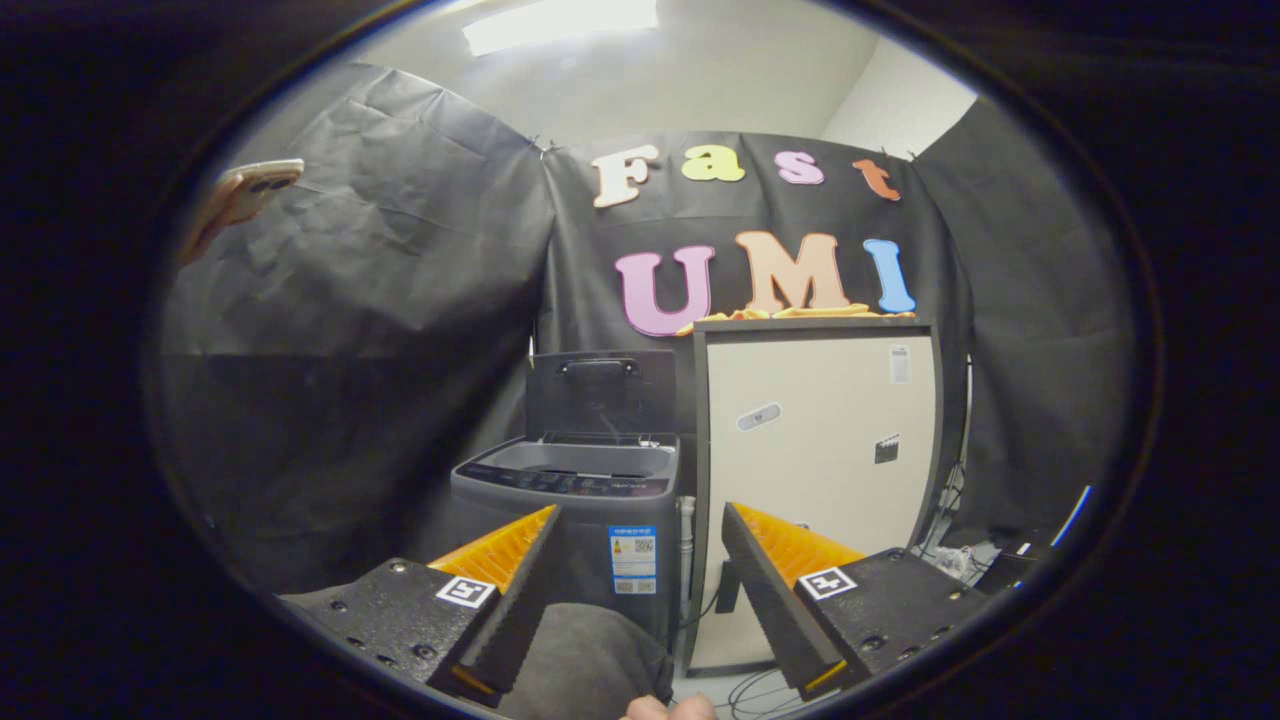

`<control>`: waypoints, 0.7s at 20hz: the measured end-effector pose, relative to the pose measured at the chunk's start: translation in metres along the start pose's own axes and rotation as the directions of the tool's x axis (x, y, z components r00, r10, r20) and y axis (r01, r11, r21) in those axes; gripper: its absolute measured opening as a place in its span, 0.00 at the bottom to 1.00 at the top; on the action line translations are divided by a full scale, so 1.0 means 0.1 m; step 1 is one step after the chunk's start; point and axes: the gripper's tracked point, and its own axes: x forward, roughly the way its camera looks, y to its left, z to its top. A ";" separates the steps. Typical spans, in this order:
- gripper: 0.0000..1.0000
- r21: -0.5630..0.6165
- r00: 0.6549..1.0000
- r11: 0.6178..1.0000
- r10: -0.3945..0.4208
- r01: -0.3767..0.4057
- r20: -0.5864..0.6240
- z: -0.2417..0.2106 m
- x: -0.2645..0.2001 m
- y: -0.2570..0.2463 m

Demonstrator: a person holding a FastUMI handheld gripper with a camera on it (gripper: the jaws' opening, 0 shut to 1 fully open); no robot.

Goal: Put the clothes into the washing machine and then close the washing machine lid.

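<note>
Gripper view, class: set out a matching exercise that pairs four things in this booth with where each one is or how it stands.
Things:
1. washing machine lid
2. hand-held gripper
3. orange clothes
4. phone

Places or states:
A. on top of the pale cabinet
B. standing up, open, above the washing machine
C. up on the booth's wall, beyond and above the fingers
D. fingers apart, nothing between them

Pairs: 1-B, 2-D, 3-A, 4-C

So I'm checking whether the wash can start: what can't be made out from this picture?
- Washing machine drum: its rim hides the inside, gripper view.
- Clothes: dark cloth between the open hand-held gripper fingers, cut off below.
- Yellow cloth atop the cabinet: mostly hidden by the top edge.
</note>
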 end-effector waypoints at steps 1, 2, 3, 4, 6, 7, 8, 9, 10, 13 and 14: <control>0.94 -0.001 1.000 1.000 -0.002 0.002 -0.002 0.00 0.00 0.00; 0.94 -0.003 1.000 1.000 -0.003 0.003 -0.003 -0.01 0.00 0.00; 0.94 -0.003 1.000 1.000 -0.003 0.003 -0.003 -0.01 0.00 -0.01; 0.95 -0.001 1.000 1.000 -0.004 0.004 -0.002 -0.01 0.01 -0.01; 0.95 0.002 1.000 1.000 -0.005 0.005 -0.002 -0.01 0.00 -0.02; 0.95 0.000 1.000 1.000 -0.006 0.006 -0.003 0.00 0.01 -0.02; 0.95 -0.002 1.000 1.000 -0.006 0.006 -0.002 0.00 0.01 -0.03; 0.95 0.000 1.000 1.000 -0.006 0.006 0.001 0.01 0.01 -0.03; 0.94 0.001 1.000 1.000 -0.007 0.007 0.003 0.02 0.02 -0.02; 0.95 -0.015 1.000 1.000 -0.012 0.012 0.004 0.07 0.06 -0.04; 0.95 -0.018 1.000 1.000 -0.016 0.016 0.010 0.09 0.08 -0.05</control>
